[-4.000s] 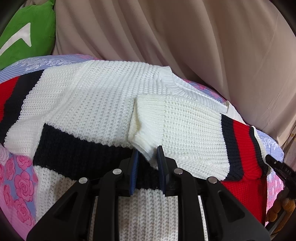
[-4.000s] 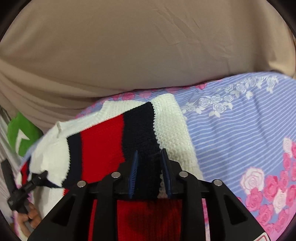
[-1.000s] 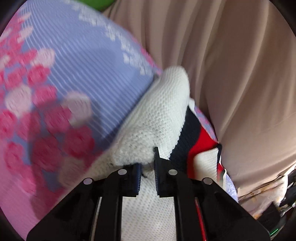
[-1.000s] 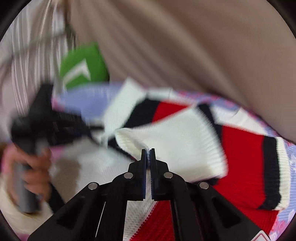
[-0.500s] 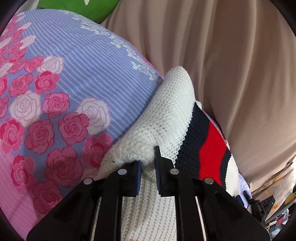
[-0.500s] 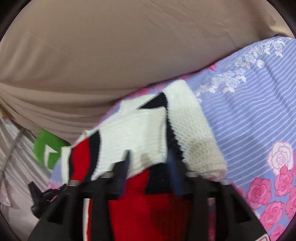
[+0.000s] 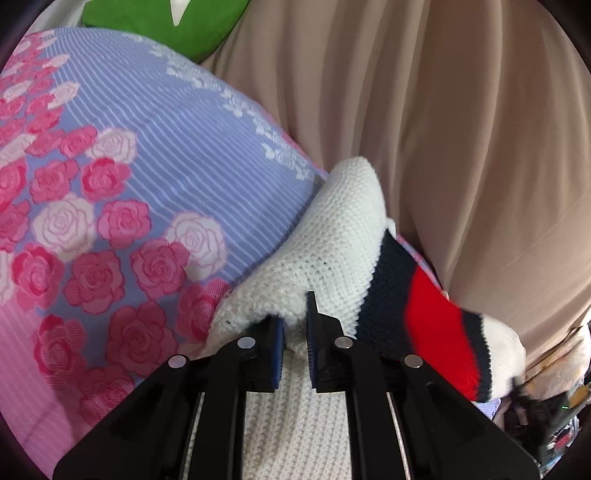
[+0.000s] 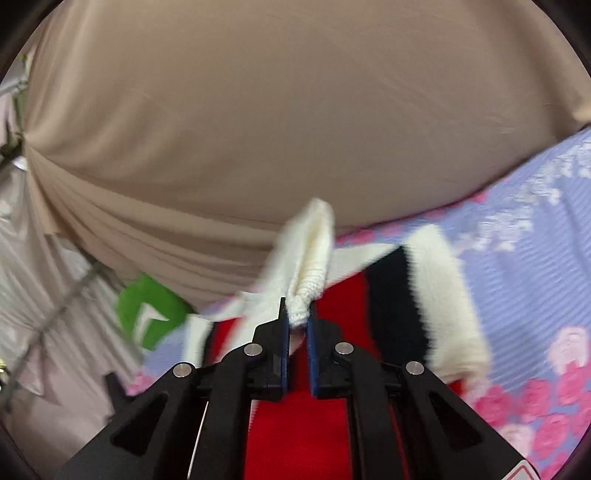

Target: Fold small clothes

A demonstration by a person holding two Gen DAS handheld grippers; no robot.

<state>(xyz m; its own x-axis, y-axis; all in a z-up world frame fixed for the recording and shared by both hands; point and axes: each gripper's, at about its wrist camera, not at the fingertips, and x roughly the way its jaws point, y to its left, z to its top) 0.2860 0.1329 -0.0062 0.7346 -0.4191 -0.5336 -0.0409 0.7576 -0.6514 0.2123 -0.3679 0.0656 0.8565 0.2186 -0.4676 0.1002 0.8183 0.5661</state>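
Note:
A knitted sweater, white with navy and red bands (image 7: pixel 332 236), lies bunched on a flowered bedsheet (image 7: pixel 147 166). My left gripper (image 7: pixel 295 314) pinches a fold of its white knit, and the jaws are closing tighter on it. In the right wrist view the sweater's red body (image 8: pixel 303 424) fills the space under the gripper. My right gripper (image 8: pixel 297 314) is closing on a white ribbed sleeve cuff (image 8: pixel 314 251), which stands up between its pads. The picture there is blurred.
A beige curtain (image 7: pixel 443 147) hangs close behind the bed, also in the right wrist view (image 8: pixel 258 129). A green cushion (image 7: pixel 159 26) lies at the far end of the bed. Clutter shows at the bed's right edge (image 7: pixel 546 406).
The right gripper opened over the sweater, rolled, and closed on the white cuff, which now stands up. The left gripper kept its hold and shifted a little along the bed.

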